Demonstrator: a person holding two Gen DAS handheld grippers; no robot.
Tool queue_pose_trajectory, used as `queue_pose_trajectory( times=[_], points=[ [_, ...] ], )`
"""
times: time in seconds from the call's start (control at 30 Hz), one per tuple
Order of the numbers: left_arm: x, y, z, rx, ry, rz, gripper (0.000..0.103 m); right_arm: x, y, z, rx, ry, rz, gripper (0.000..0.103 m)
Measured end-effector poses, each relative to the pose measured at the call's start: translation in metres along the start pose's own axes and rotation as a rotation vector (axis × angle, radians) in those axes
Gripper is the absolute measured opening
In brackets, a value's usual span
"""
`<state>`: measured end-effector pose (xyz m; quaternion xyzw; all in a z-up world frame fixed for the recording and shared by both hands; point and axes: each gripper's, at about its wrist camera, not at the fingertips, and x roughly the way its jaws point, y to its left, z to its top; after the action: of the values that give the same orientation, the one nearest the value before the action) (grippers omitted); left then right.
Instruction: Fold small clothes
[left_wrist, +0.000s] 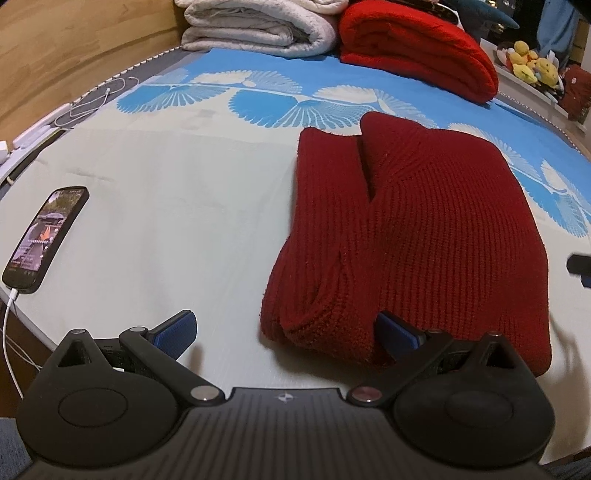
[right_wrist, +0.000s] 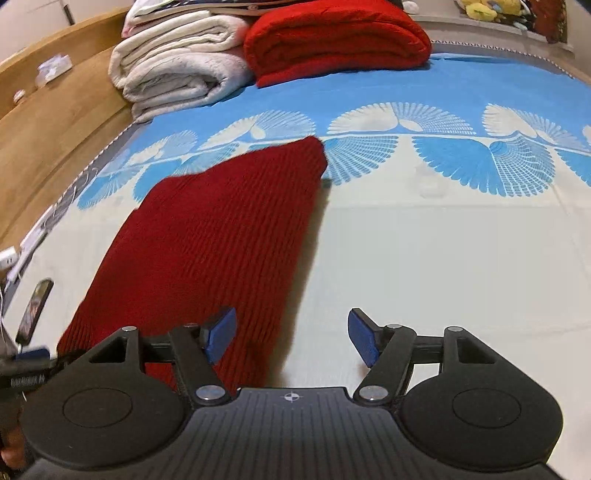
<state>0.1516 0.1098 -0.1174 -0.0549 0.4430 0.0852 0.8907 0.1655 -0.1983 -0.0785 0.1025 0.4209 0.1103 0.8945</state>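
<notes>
A dark red knitted garment (left_wrist: 406, 229) lies folded on the bed sheet (left_wrist: 166, 221), its sleeves laid over the body. My left gripper (left_wrist: 288, 334) is open wide at its near edge. The garment's near left corner sits between the jaws, with the right pad (left_wrist: 397, 334) against the knit and the left pad (left_wrist: 177, 330) over bare sheet. In the right wrist view the garment (right_wrist: 221, 240) stretches away on the left. My right gripper (right_wrist: 292, 338) is open at its near right edge, holding nothing; its left pad (right_wrist: 221, 334) hangs over the knit.
A phone (left_wrist: 44, 236) on a white cable lies at the sheet's left edge. A folded white blanket (left_wrist: 258, 29) and a folded bright red blanket (left_wrist: 417, 51) are stacked at the far end. Plush toys (left_wrist: 532, 62) sit on a ledge at far right. A wooden board (left_wrist: 74, 48) runs along the left.
</notes>
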Motion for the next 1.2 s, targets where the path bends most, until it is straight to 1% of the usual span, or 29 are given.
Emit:
queue_pose_trajectory(
  times=[0.17,0.3,0.43,0.53,0.63,0.77,0.83,0.9,0.93,1.03,1.07,1.1,1.13,1.2],
  points=[
    [-0.002,0.004,-0.007,-0.065,0.02,-0.007,0.103,0.021,-0.019,0.022,0.094,0.004,0.052,0.071],
    [-0.003,0.003,-0.011,-0.085,0.037,-0.012,0.103,0.032,-0.026,0.027,0.145,0.009,0.082,0.072],
    [-0.003,0.001,-0.01,-0.099,0.044,-0.006,0.103,0.037,-0.02,0.028,0.123,0.024,0.088,0.072],
    [-0.004,0.002,-0.009,-0.126,0.064,-0.019,0.103,0.038,-0.016,0.028,0.097,0.023,0.09,0.072],
    [-0.01,0.004,-0.009,-0.15,0.102,-0.074,0.103,0.038,-0.015,0.028,0.09,0.022,0.091,0.072],
    [-0.023,0.002,-0.019,-0.225,0.13,-0.215,0.103,0.038,-0.019,0.031,0.116,0.015,0.099,0.074],
    [-0.02,-0.005,-0.02,-0.236,0.15,-0.294,0.103,0.038,-0.023,0.033,0.145,0.007,0.113,0.076],
    [-0.008,-0.007,-0.017,-0.253,0.195,-0.318,0.103,0.039,-0.028,0.037,0.186,-0.008,0.148,0.08],
    [-0.001,-0.004,-0.016,-0.289,0.21,-0.324,0.103,0.04,-0.03,0.04,0.204,-0.013,0.164,0.082],
    [0.024,0.015,-0.016,-0.443,0.245,-0.315,0.103,0.048,-0.04,0.055,0.248,-0.017,0.211,0.088],
    [0.031,0.021,-0.016,-0.484,0.255,-0.319,0.103,0.054,-0.043,0.062,0.256,-0.016,0.217,0.088],
    [0.035,0.026,-0.016,-0.524,0.252,-0.334,0.103,0.062,-0.046,0.07,0.265,-0.012,0.221,0.089],
    [0.036,0.031,-0.015,-0.56,0.231,-0.337,0.103,0.072,-0.049,0.078,0.272,-0.002,0.228,0.09],
    [0.039,0.034,-0.013,-0.6,0.198,-0.326,0.103,0.094,-0.055,0.093,0.304,0.033,0.267,0.091]
  ],
)
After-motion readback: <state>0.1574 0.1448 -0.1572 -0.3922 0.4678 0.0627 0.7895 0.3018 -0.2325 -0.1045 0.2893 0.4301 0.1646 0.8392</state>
